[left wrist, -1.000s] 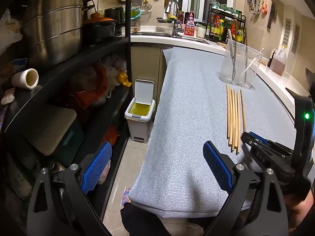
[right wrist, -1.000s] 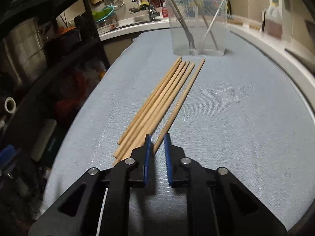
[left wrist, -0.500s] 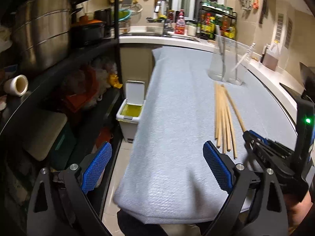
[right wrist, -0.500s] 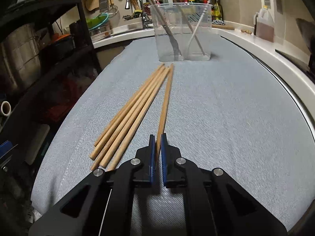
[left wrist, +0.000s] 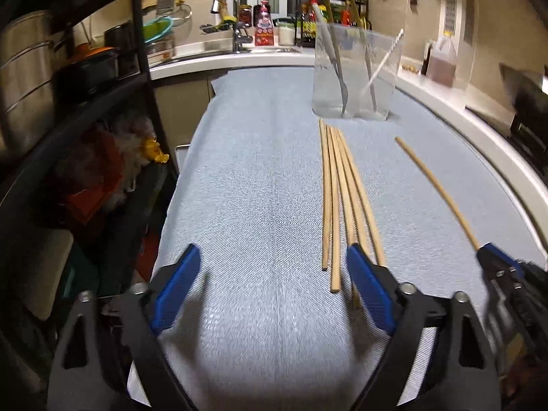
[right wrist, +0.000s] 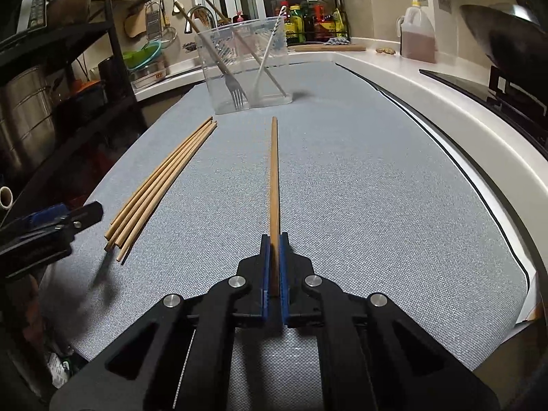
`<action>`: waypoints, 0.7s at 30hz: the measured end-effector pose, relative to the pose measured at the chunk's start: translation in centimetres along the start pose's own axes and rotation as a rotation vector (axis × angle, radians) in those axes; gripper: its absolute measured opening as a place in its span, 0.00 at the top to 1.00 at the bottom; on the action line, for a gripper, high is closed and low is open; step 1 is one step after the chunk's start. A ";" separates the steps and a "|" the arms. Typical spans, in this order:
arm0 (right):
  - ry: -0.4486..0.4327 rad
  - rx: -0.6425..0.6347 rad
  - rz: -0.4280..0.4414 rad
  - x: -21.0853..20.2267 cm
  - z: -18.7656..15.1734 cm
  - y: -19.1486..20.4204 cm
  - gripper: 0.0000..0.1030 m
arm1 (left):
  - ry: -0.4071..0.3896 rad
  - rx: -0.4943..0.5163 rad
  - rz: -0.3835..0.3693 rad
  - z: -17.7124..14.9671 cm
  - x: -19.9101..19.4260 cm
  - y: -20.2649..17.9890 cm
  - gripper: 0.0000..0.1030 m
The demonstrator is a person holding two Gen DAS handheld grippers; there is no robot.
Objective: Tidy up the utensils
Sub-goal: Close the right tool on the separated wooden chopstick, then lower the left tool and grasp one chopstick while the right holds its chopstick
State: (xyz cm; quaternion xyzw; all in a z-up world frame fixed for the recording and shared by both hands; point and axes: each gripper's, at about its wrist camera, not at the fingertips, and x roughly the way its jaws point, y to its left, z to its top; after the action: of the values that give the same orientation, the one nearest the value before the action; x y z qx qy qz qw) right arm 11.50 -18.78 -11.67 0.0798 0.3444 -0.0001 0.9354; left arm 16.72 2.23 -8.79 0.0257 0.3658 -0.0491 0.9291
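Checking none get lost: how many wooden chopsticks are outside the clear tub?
6: one chopstick clamped in the right gripper, pointing toward the tub; about five in a bundle on the grey cloth to its left. They overlap, so one may be hidden.

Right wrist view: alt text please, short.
The right gripper holds one chopstick between its jaws, pointing toward a clear container with a fork. More chopsticks lie bundled to the left on the grey mat.

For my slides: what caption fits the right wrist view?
Right gripper clamps one wooden chopstick, aimed at the clear utensil container.
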 end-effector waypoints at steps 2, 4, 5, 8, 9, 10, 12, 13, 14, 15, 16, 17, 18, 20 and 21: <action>-0.001 -0.007 0.003 0.2 0.1 0.0 0.95 | 0.012 0.012 0.001 0.1 0.6 -0.1 0.27; -0.006 -0.013 0.002 0.3 0.1 -0.1 0.95 | 0.019 0.023 -0.003 0.1 1.0 -0.2 0.28; -0.007 -0.010 0.006 0.4 0.2 -0.1 0.95 | 0.020 0.029 -0.016 0.2 1.1 -0.3 0.28; -0.005 0.003 0.016 0.5 0.2 -0.5 0.95 | 0.034 0.033 -0.064 0.4 1.5 -0.2 0.28; -0.004 0.004 0.018 0.5 0.2 -0.5 0.95 | 0.047 0.029 -0.081 0.6 1.6 0.0 0.28; -0.005 0.005 0.020 0.5 0.2 -0.6 0.95 | 0.061 0.026 -0.090 0.6 1.9 0.1 0.28; -0.005 0.007 0.024 0.5 0.2 -0.7 0.95 | 0.073 0.049 -0.064 0.7 2.2 -0.2 0.31; -0.004 0.013 0.028 0.5 0.2 -0.8 0.95 | 0.074 0.053 -0.076 0.8 2.2 -0.2 0.33; -0.003 0.018 0.032 0.5 0.2 -0.9 0.95 | 0.077 0.052 -0.087 0.8 2.1 -0.1 0.33; -0.003 0.019 0.033 0.5 0.2 -0.9 0.95 | 0.079 0.048 -0.097 0.8 2.1 0.1 0.33; -0.002 0.018 0.033 0.5 0.2 -0.9 0.95 | 0.080 0.043 -0.110 0.8 2.1 0.3 0.33; -0.003 0.016 0.032 0.5 0.2 -0.8 0.95 | 0.079 0.038 -0.120 0.7 2.0 0.5 0.33; -0.003 0.016 0.032 0.5 0.2 -0.8 0.95 | 0.079 0.034 -0.128 0.7 2.0 0.6 0.33; -0.004 0.016 0.032 0.5 0.2 -0.8 0.94 | 0.077 0.025 -0.133 0.7 1.9 0.8 0.33; -0.004 0.015 0.031 0.5 0.2 -0.8 0.94 | 0.077 0.021 -0.133 0.7 2.0 0.9 0.33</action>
State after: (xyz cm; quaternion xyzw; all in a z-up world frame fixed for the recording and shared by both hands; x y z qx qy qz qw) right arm 11.96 -19.58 -11.95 0.0920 0.3411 0.0117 0.9354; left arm 18.74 2.92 -9.60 0.0131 0.4016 -0.1135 0.9087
